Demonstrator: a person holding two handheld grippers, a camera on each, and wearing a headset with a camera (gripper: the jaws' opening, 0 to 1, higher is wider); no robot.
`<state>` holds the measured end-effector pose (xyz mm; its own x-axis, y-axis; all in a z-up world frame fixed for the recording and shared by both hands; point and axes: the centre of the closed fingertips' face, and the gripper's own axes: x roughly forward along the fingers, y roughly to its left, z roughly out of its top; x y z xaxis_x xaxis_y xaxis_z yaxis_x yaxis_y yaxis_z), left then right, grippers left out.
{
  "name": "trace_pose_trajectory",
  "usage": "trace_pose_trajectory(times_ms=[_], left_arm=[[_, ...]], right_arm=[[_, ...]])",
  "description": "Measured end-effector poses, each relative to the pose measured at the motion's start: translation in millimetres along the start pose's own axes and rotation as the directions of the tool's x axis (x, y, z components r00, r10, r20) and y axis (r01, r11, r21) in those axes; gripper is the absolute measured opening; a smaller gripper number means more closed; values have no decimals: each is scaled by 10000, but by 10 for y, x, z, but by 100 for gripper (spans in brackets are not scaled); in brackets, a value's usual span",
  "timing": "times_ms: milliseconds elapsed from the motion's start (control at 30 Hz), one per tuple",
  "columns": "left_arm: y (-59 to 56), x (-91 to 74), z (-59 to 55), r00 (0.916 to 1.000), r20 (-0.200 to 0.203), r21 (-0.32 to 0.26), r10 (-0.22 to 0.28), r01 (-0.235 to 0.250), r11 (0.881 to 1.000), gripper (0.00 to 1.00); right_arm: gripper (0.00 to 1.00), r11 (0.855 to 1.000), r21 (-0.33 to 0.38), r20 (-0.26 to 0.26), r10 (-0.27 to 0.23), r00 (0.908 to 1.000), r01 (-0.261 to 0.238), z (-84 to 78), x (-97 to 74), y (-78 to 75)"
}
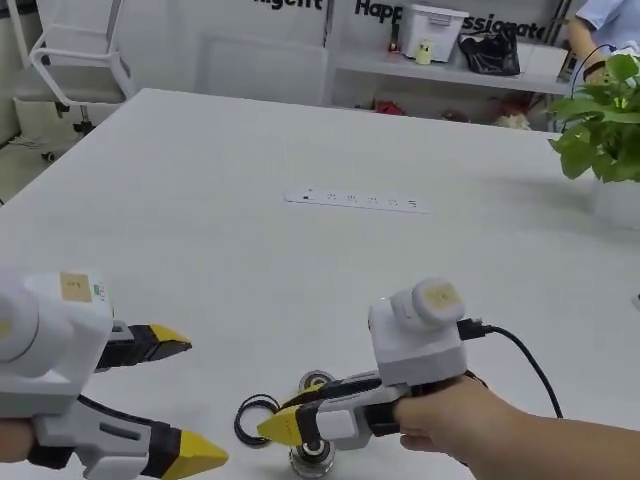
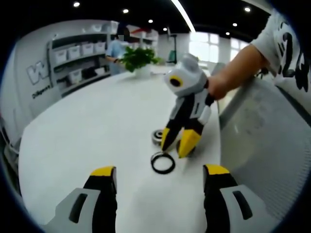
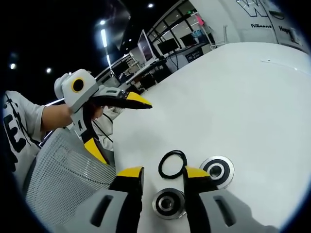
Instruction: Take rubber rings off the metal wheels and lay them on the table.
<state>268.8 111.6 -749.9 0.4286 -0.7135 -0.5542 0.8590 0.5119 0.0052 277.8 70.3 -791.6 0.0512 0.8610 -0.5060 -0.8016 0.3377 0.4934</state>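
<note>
Right gripper (image 3: 164, 172): held in a hand (image 1: 465, 420) over the near edge of the white table (image 1: 300, 270), with the yellow tips angled down at the work. The jaws stand a moderate gap apart and are not clamped.

First metal wheel (image 3: 167, 204): stands on the table inside that gap, just behind the tips. A strip of table shows between the wheel and one jaw. The other jaw looks to be against the wheel's rim, though the fisheye view is too close to settle this.

Second metal wheel (image 3: 217, 170): lies flat on the table just outside the same gripper, beside one jaw tip and apart from the first wheel.

Rubber ring (image 2: 163, 172): black and loose, lying flat on the table just ahead of the right gripper's tips. It is near both wheels and sits on neither.

Left gripper (image 1: 183, 392): held low over the table to the person's left, near the right gripper but apart from it. The jaws are spread wide and free, tips aimed toward the ring. In the left gripper view the ring lies ahead, about midway between the two yellow tips.

Further back, a white power strip (image 1: 358, 200) lies mid-table and a green plant (image 1: 600, 120) stands at the far right edge
</note>
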Motion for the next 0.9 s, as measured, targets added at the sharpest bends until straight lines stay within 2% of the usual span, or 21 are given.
trace_pose_trajectory(times_ms=[400,900], left_arm=[[-25,5,57,9999,83,13,-81,81,10000,74],[-34,-15,206,9992,375,19,-98,97,10000,76]], right_arm=[[36,9994,-339,158,-87,9998,92,67,-76,27],[46,9934,-1134,825,-61,9966,155,256,-172,107]])
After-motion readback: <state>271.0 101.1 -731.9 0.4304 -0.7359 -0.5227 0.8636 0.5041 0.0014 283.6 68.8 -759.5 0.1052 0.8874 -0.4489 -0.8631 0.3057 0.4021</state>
